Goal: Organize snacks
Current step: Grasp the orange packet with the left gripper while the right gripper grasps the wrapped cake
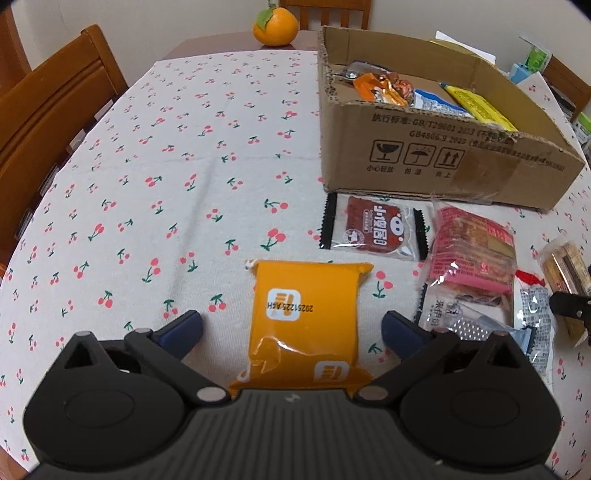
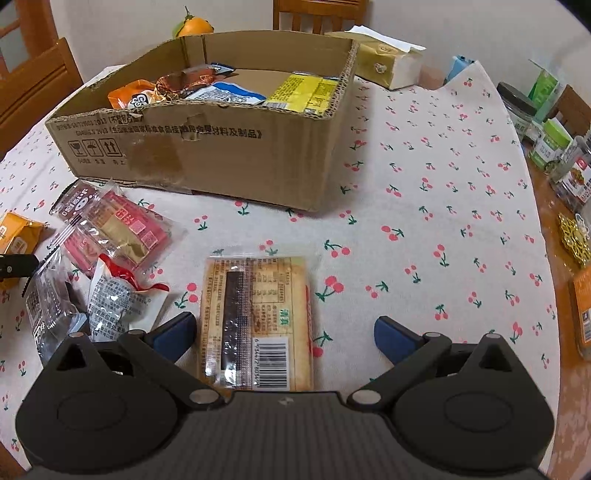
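Observation:
My left gripper [image 1: 291,328] is open, its blue fingers on either side of an orange snack packet [image 1: 306,317] lying on the cherry tablecloth. My right gripper [image 2: 284,332] is open around a clear-wrapped biscuit pack [image 2: 258,321]; the pack sits nearer the left finger. The cardboard box [image 1: 436,155] holds several snacks and stands behind both; it also shows in the right wrist view [image 2: 229,155]. Loose packets lie between the grippers: a dark red one [image 1: 373,229], a pink one [image 1: 472,251] and a clear one with red trim [image 2: 118,295].
An orange fruit [image 1: 275,26] sits at the table's far edge. Wooden chairs [image 1: 48,107] stand on the left and behind. Jars and small boxes [image 2: 554,147] crowd the right table edge. A tissue pack [image 2: 388,62] lies behind the box.

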